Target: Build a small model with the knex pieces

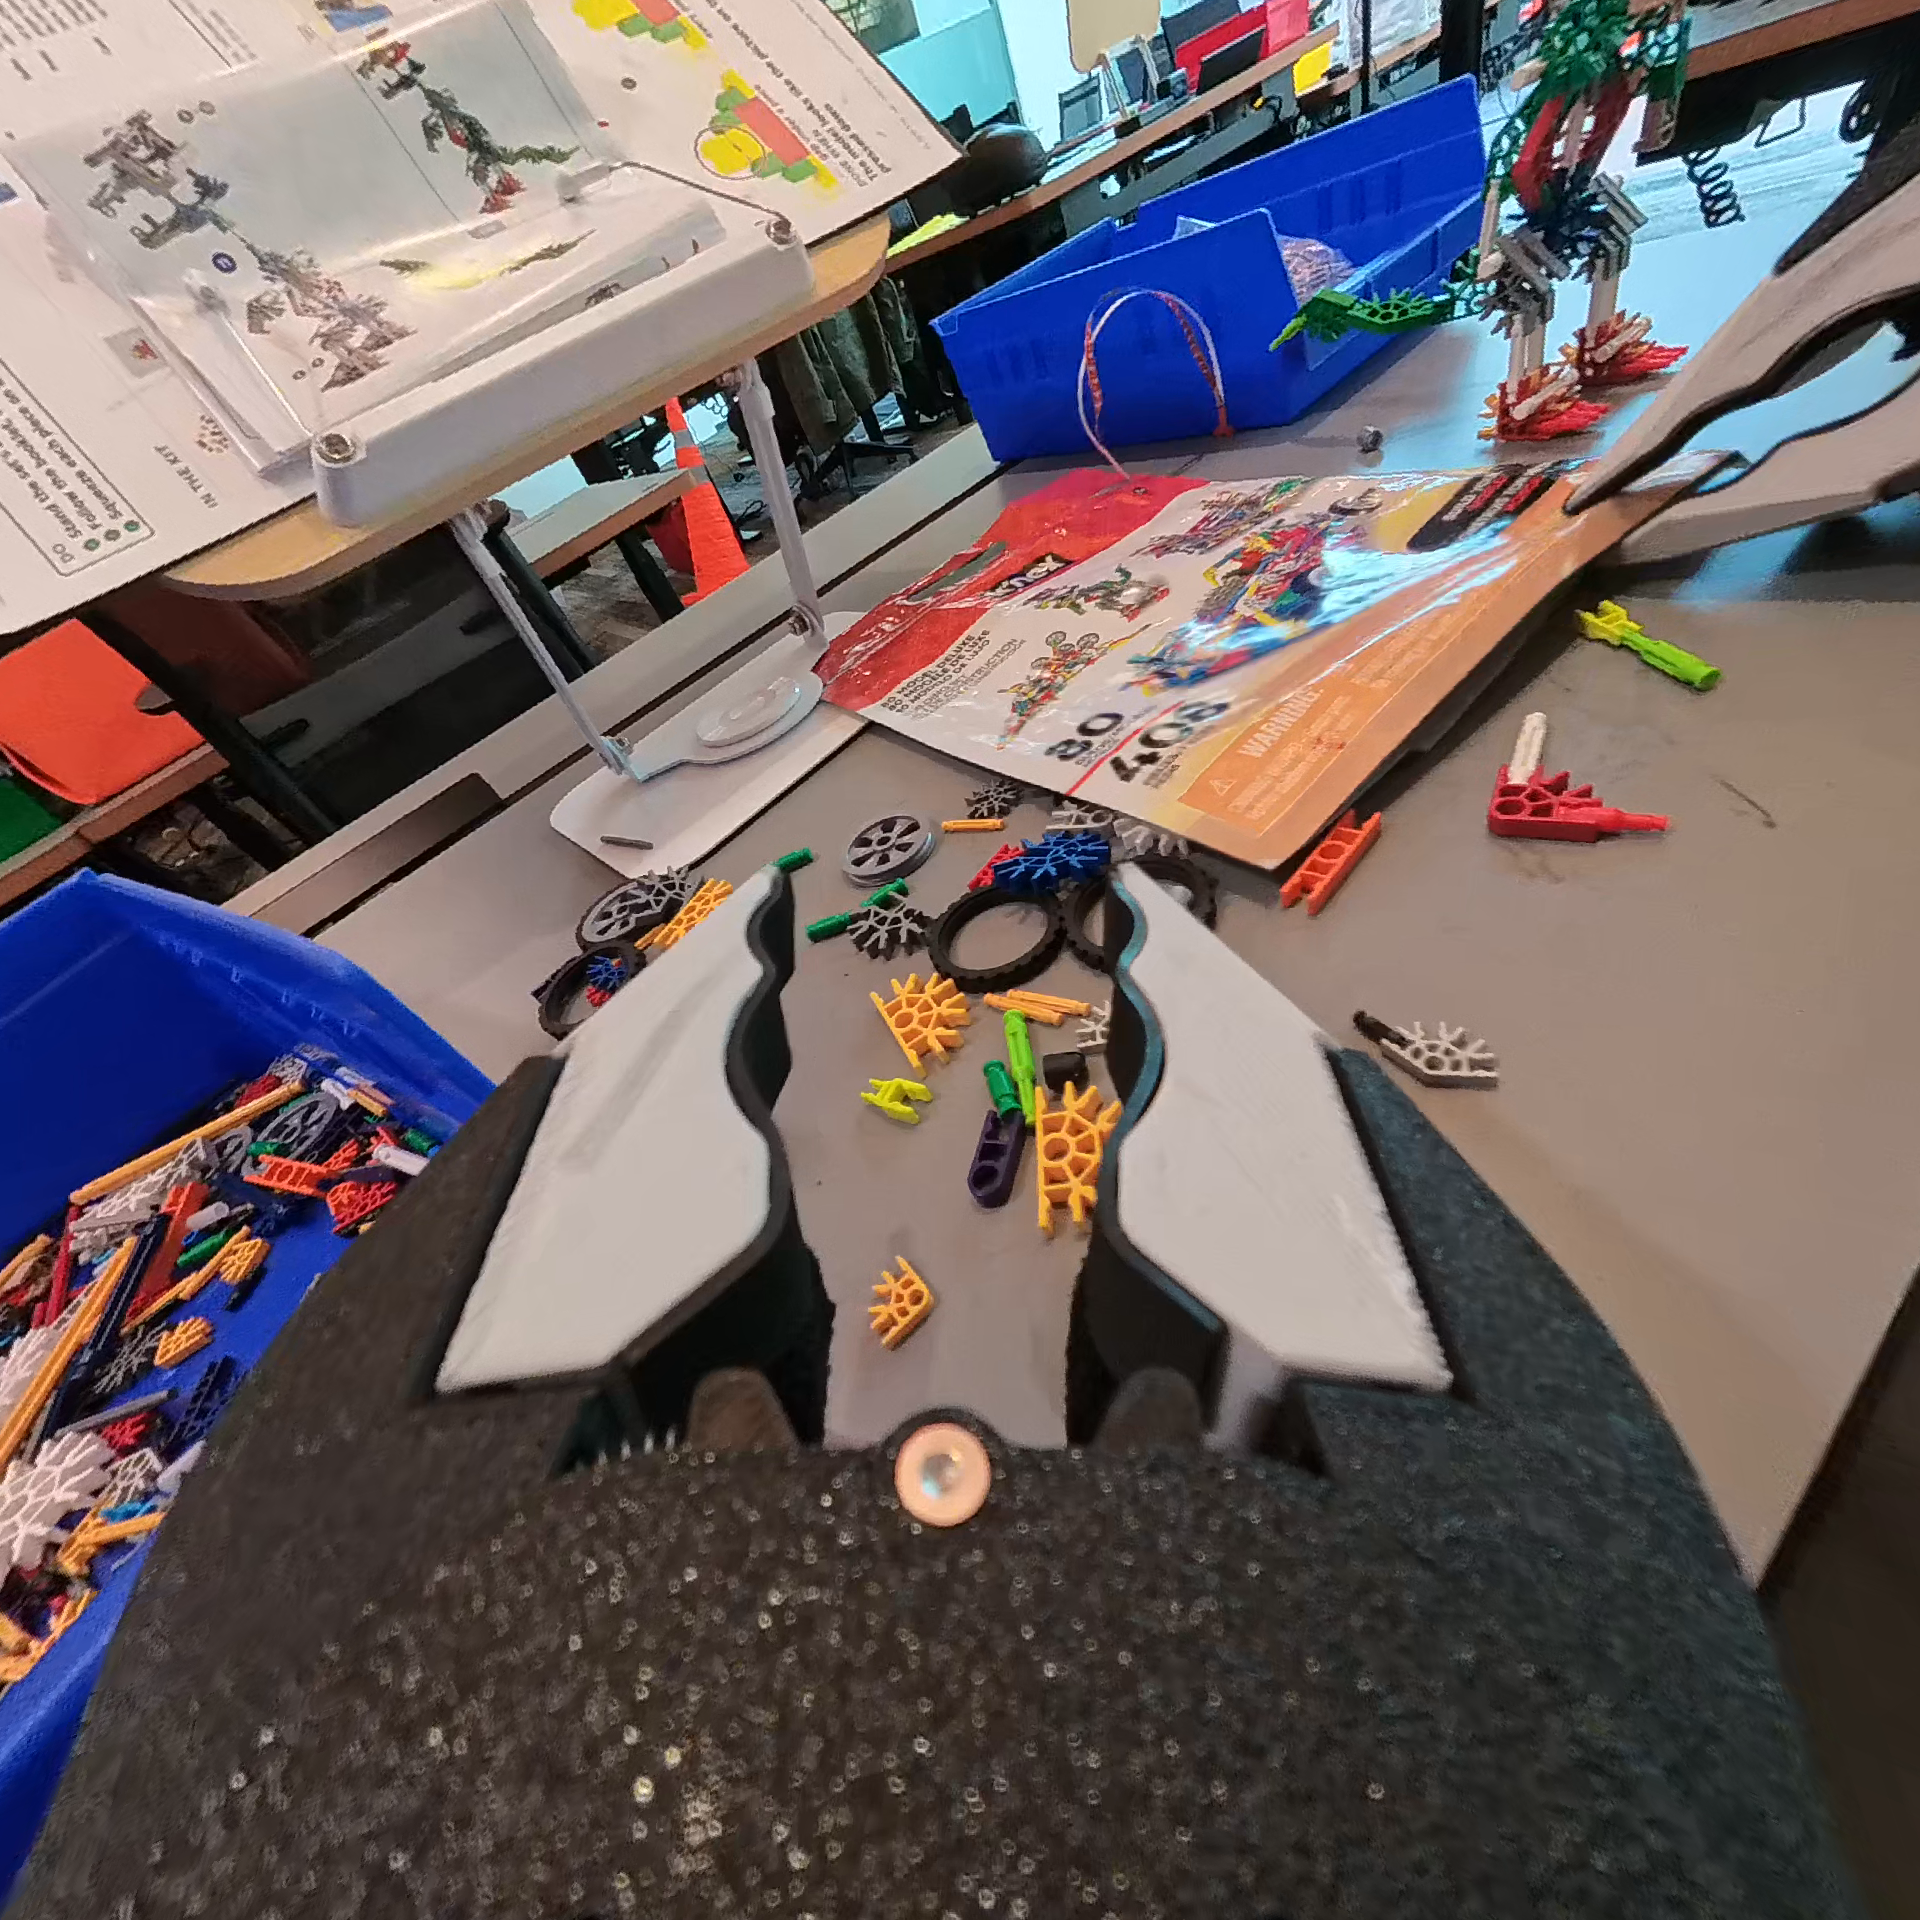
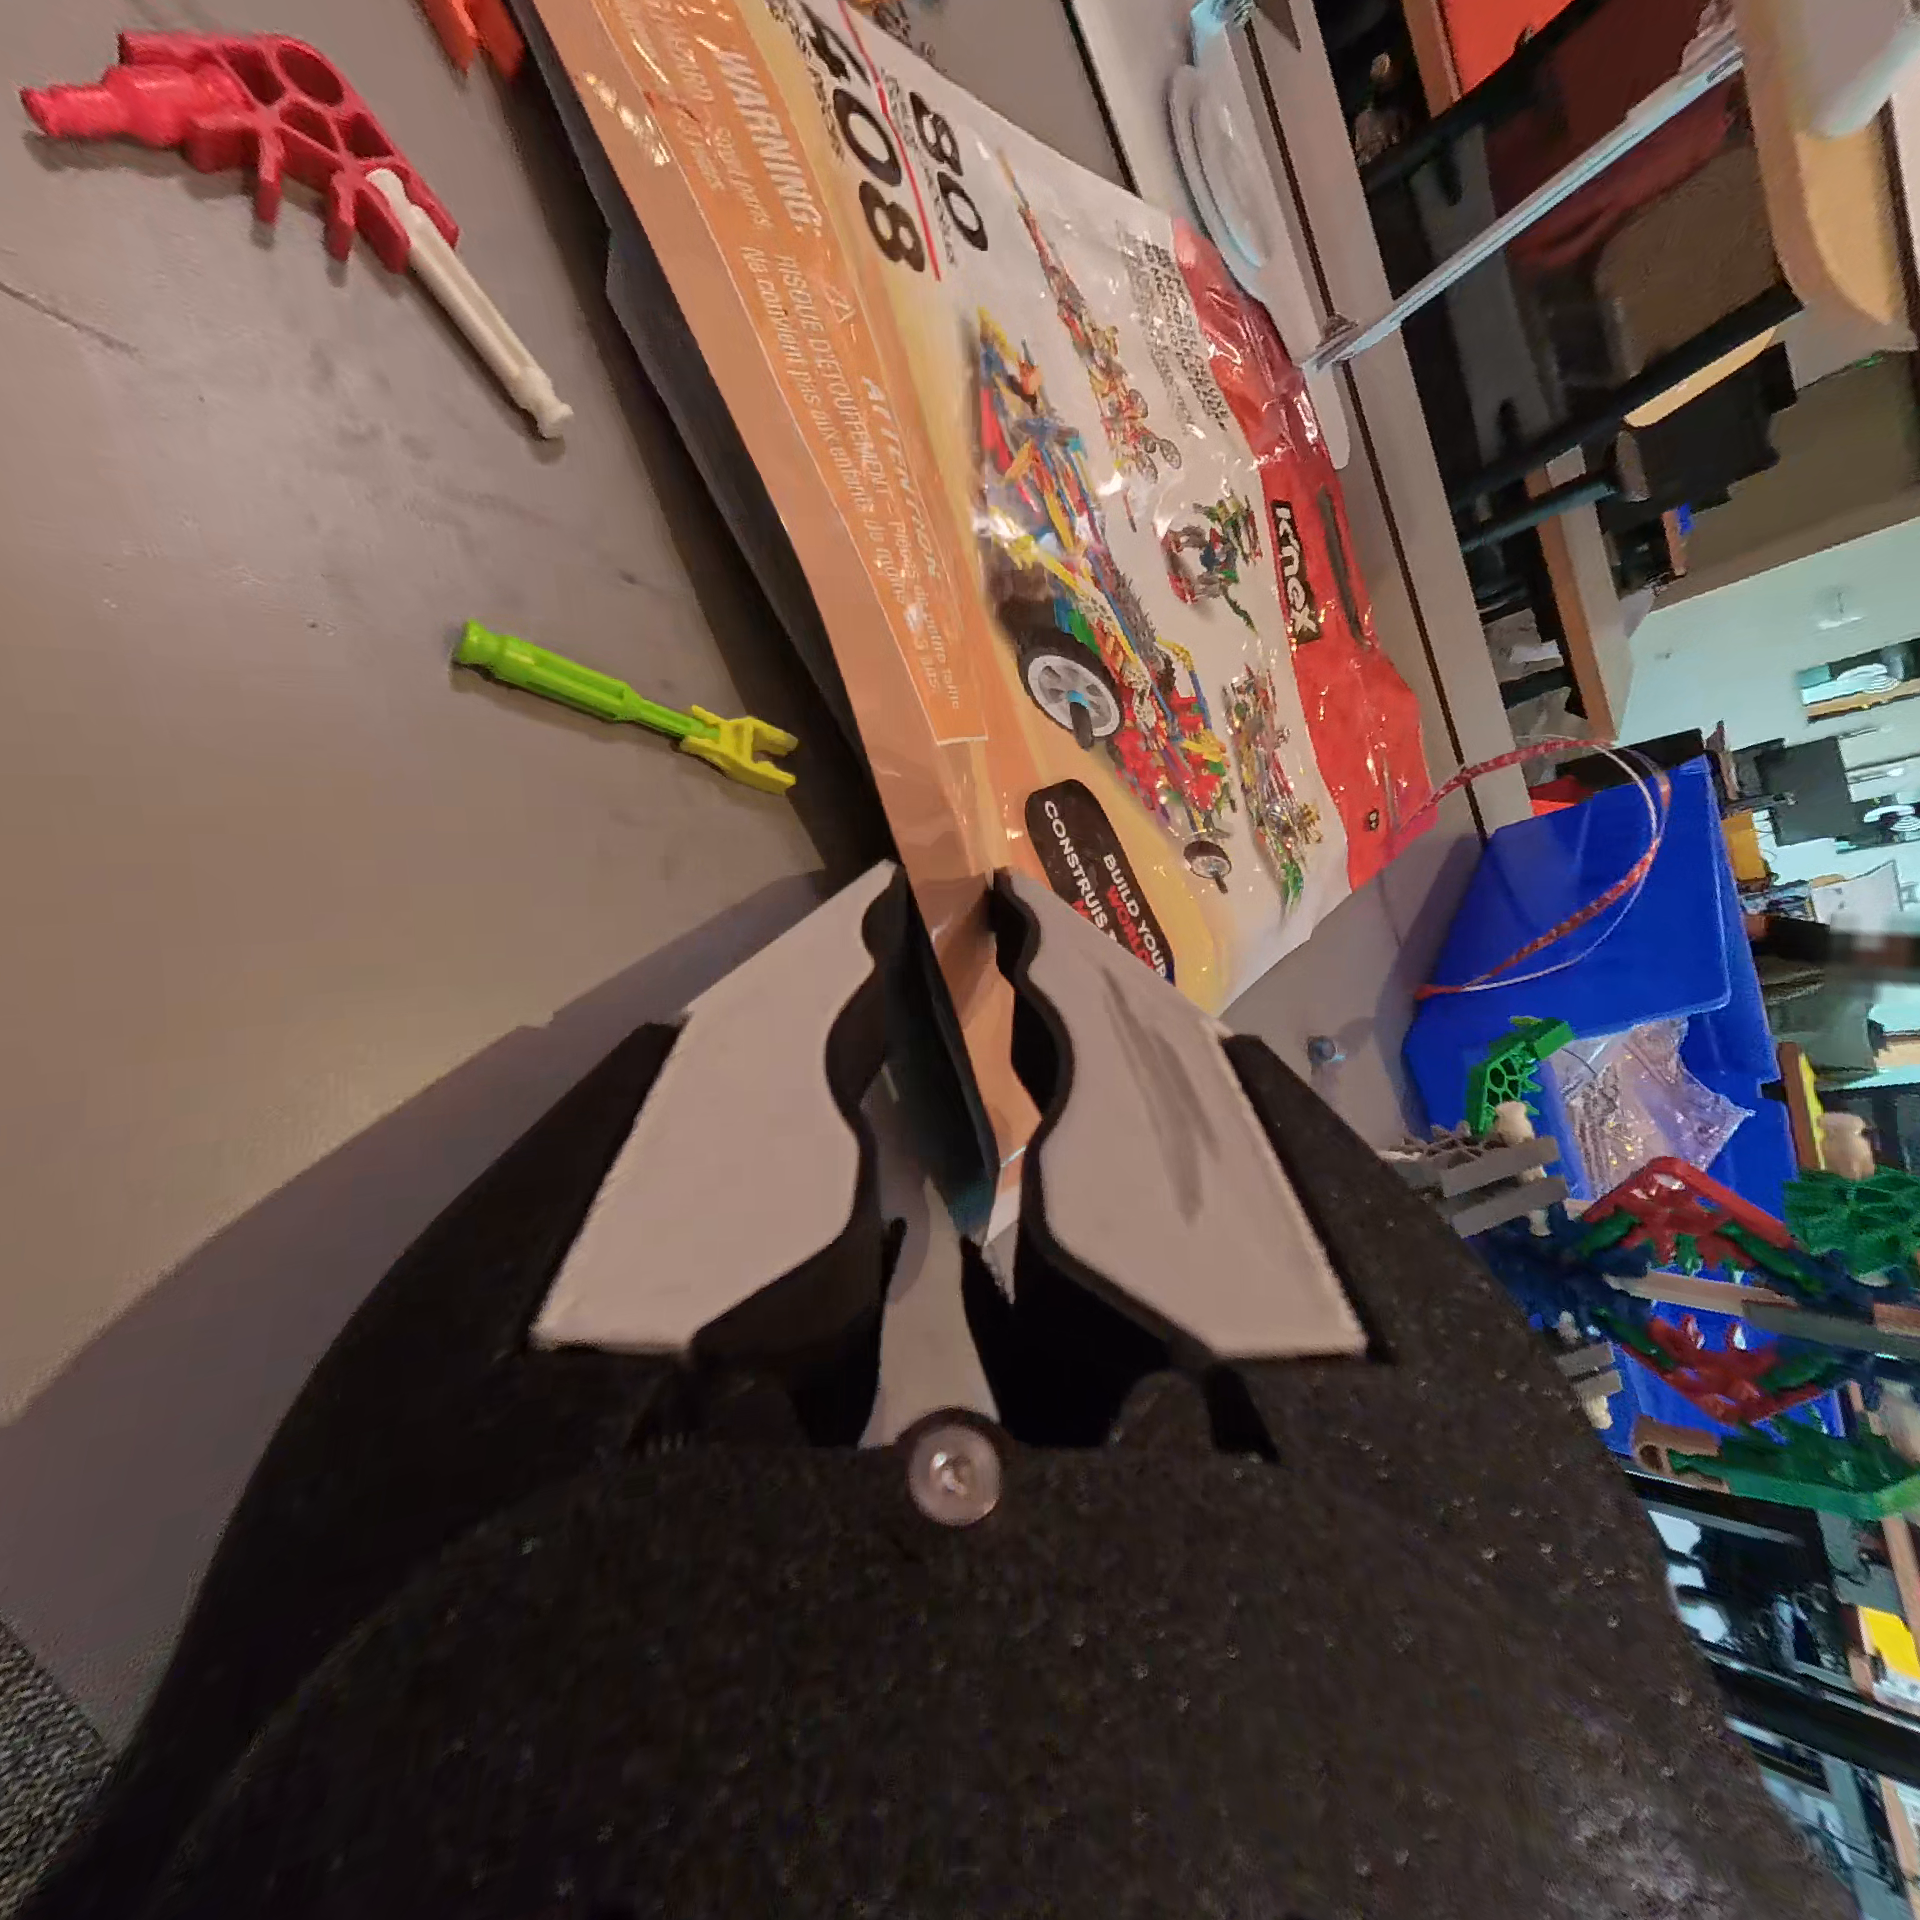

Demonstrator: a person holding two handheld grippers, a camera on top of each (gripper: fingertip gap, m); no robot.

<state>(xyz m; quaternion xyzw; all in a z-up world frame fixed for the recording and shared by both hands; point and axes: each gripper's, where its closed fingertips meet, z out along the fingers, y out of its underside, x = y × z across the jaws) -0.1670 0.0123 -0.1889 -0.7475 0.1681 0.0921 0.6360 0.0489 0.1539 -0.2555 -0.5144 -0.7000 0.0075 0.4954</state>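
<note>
My right gripper is shut on the near edge of a flat printed toy-set card and lifts that edge off the grey table. The card also shows in the left wrist view, with the right gripper clamped on its right end. My left gripper is open and empty, hovering over a scatter of small building pieces: yellow connectors, a black tyre ring, green rods and a purple piece. Some pieces lie under the card's lifted edge.
A blue bin full of pieces stands at the left. Another blue bin and a built toy figure stand at the back. A tilted instruction stand is at far left. A red connector with white rod and a green rod lie on the table. Tip to tip, the grippers are about 25 cm apart. Between my right fingertips and the red connector with white rod there is roughly 12 cm.
</note>
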